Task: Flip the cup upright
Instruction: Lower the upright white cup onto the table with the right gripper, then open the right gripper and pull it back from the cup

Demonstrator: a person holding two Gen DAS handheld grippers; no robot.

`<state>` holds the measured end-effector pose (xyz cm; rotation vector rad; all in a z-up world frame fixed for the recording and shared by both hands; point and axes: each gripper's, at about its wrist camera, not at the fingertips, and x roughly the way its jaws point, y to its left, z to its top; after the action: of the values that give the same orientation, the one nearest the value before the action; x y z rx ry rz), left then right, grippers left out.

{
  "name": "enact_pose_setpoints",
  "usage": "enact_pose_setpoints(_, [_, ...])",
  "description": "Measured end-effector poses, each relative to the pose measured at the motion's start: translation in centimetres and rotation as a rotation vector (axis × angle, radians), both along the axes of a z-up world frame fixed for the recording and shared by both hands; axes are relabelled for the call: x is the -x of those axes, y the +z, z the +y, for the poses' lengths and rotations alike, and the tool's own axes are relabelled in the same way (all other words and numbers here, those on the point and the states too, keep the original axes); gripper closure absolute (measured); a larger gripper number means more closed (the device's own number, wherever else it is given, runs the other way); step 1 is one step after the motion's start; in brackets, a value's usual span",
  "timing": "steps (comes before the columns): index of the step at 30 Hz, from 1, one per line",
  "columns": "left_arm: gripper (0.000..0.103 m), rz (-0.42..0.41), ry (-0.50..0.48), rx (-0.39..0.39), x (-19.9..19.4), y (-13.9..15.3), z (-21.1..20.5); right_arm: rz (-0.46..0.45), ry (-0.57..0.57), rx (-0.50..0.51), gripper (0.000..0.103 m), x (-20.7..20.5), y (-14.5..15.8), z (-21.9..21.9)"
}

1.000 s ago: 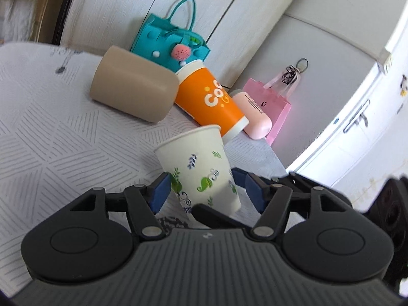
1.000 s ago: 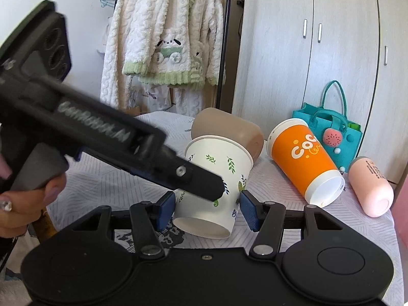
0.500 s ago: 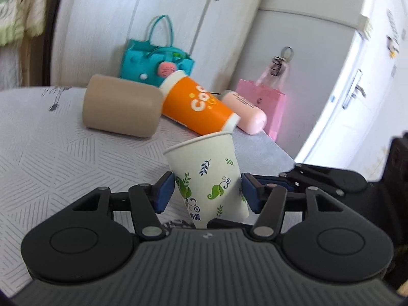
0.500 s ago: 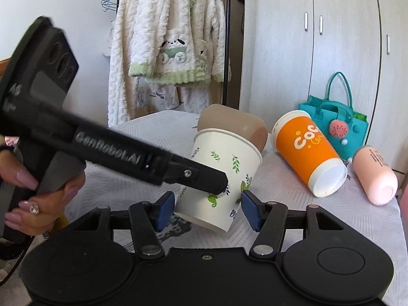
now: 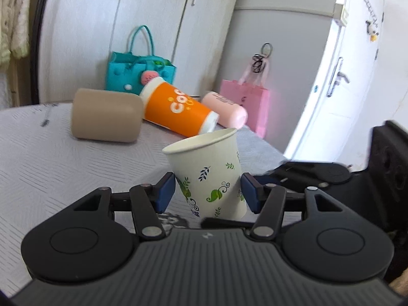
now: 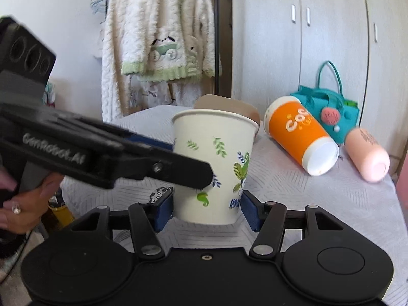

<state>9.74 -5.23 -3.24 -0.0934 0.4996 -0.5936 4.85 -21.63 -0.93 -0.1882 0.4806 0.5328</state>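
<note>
I see the paper cup [image 5: 207,173] mouth-up between both sets of tongs, close to upright, its base just above the desk [image 5: 51,163]. My left tongs [image 5: 207,192] pinch its lower wall, blue pads [image 5: 167,190] against either side. My right tongs [image 6: 206,209] bracket the cup's base [image 6: 211,163]; I cannot tell whether their pads touch it. Behind it, lying on their sides, are a tan cup [image 5: 107,116], an orange cup [image 5: 178,108] and a pink bottle [image 5: 225,109], with a teal bag [image 5: 139,72] beyond.
</note>
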Motion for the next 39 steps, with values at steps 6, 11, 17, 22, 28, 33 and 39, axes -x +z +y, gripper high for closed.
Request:
enact_pose_setpoints(6, [0.048,-0.029,-0.005,-0.038,-0.9,0.2,0.5,-0.013,0.024,0.009,0.025,-1.4,0.9,0.7])
enact_pose_setpoints(11, [0.048,-0.007,-0.039,-0.033,-2.2,0.2,1.2,0.061,0.063,0.009,0.028,-4.6,1.2,1.2])
enact_pose_setpoints(17, [0.05,-0.011,-0.054,-0.058,-4.1,0.8,1.8,0.128,0.095,0.004,0.039,-7.2,1.4,1.8])
enact_pose_setpoints(22, [0.05,-0.023,-0.021,-0.065,-5.8,1.4,2.8,0.119,0.117,-0.009,0.039,-9.5,1.7,2.8])
enact_pose_setpoints(28, [0.05,-0.055,0.008,-0.157,-6.1,0.5,2.9,0.054,0.176,0.059,0.036,-10.2,0.5,4.3])
enact_pose_setpoints(33, [0.051,-0.054,-0.005,-0.189,-6.1,0.1,2.9,0.012,0.197,0.099,0.03,-9.2,0.2,4.1])
enact_pose_setpoints(39, [0.046,-0.047,-0.007,-0.229,-5.6,0.2,2.2,0.013,0.186,0.11,0.03,-8.8,0.4,3.7])
